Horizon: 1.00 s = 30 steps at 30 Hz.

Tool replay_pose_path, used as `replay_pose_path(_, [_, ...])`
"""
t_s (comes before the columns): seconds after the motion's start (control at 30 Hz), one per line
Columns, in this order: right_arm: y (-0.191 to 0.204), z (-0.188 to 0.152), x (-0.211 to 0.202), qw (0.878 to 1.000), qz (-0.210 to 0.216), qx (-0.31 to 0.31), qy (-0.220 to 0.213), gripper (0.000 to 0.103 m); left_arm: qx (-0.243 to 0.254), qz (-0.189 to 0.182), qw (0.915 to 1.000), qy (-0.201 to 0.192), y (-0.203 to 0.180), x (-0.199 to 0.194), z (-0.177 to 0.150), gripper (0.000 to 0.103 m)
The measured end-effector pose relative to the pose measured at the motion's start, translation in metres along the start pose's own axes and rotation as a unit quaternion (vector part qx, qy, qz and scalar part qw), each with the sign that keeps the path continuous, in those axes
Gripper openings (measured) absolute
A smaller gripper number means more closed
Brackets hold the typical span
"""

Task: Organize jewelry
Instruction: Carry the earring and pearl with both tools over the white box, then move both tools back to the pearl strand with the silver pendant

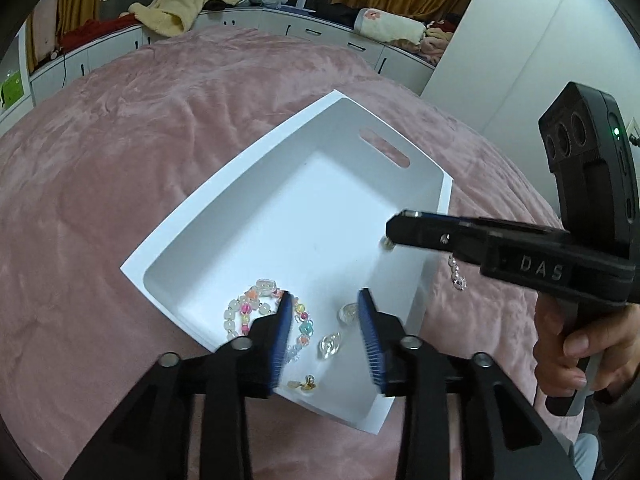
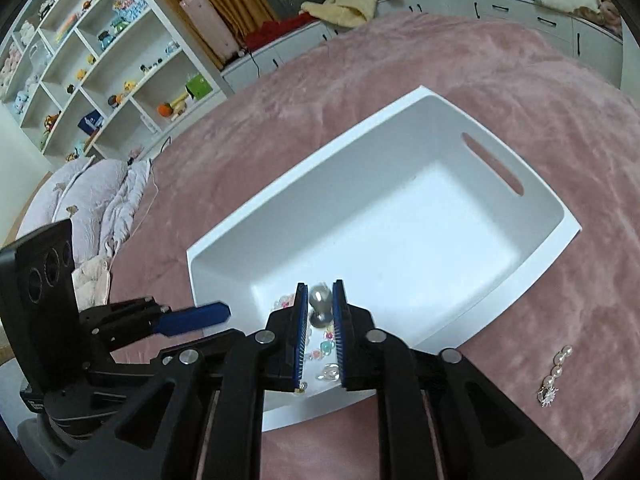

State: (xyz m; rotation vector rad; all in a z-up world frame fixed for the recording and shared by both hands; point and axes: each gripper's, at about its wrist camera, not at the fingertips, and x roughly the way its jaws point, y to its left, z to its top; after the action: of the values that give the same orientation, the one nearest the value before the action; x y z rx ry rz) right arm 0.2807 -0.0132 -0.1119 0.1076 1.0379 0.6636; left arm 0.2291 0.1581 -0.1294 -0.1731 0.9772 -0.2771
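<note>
A white tray (image 1: 236,184) (image 2: 304,172) lies on the pink bed. In its near end lie a colourful bead bracelet (image 1: 248,308), a clear crystal piece (image 1: 330,345) and a small gold earring (image 1: 306,383). My left gripper (image 1: 326,320) is open and empty, low over that end. My right gripper (image 2: 321,304) is shut on a silver earring (image 2: 321,305) and holds it above the tray; in the left wrist view the right gripper (image 1: 394,228) reaches in from the right. A pearl earring (image 2: 556,376) (image 1: 458,276) lies on the blanket right of the tray.
The pink blanket (image 1: 120,160) covers the whole bed. White shelves with toys (image 2: 100,60) stand at the left, low cabinets with clothes (image 1: 188,0) at the back, a white wall panel (image 1: 520,40) at the right. A crumpled quilt (image 2: 100,200) lies at the bed's left edge.
</note>
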Motion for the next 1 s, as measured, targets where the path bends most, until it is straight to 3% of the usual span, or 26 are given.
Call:
replay_pose_path(0.03, [-0.001,0.000,0.000,1.000,0.002,0.003,0.002,0.024,-0.002,0.002,1.0000,-0.002,0.000,0.000,0.000,0.047])
replay_pose_path(0.07, [-0.002,0.000,-0.003,1.000,0.006,0.007,-0.004,0.043,-0.005,0.002,1.0000,-0.005,0.000,-0.001,0.000,0.053])
replay_pose_path(0.1, [-0.002,0.002,-0.005,1.000,0.005,0.009,-0.011,0.052,-0.006,0.002,0.9999,-0.008,0.000,-0.002,0.000,0.058])
replay_pose_path(0.13, [-0.002,0.004,-0.007,1.000,0.006,0.011,-0.018,0.058,-0.007,0.003,0.9999,-0.012,0.000,-0.004,0.000,0.060])
replay_pose_path(0.2, [-0.009,0.005,-0.023,0.999,0.016,0.022,-0.039,0.058,-0.010,0.003,0.9997,-0.020,-0.001,-0.009,0.002,0.064])
replay_pose_path(0.27, [-0.022,0.002,-0.043,0.997,0.013,0.031,-0.063,0.072,-0.011,-0.004,0.9995,-0.029,-0.005,-0.015,0.004,0.074])
replay_pose_path(0.33, [-0.035,0.000,-0.060,0.996,0.007,0.038,-0.078,0.077,0.000,-0.005,0.9992,-0.041,-0.013,-0.021,0.005,0.081])
replay_pose_path(0.47, [-0.082,-0.018,-0.099,0.993,-0.035,0.062,-0.099,0.078,0.024,-0.018,0.9984,-0.049,-0.040,-0.019,0.008,0.089])
replay_pose_path(0.6, [-0.129,-0.037,-0.124,0.988,-0.068,0.095,-0.100,0.079,0.040,-0.043,0.9973,-0.044,-0.073,-0.004,0.005,0.089])
replay_pose_path(0.83, [-0.164,-0.062,-0.134,0.988,-0.080,0.098,-0.084,0.078,0.098,-0.070,0.9925,-0.022,-0.142,0.033,-0.014,0.089])
replay_pose_path(0.9, [-0.172,-0.065,-0.127,0.990,-0.075,0.095,-0.070,0.076,0.114,-0.079,0.9902,-0.018,-0.162,0.044,-0.021,0.089])
replay_pose_path(1.0, [-0.176,-0.067,-0.110,0.992,-0.077,0.089,-0.043,0.061,0.116,-0.086,0.9895,-0.002,-0.179,0.069,-0.031,0.089])
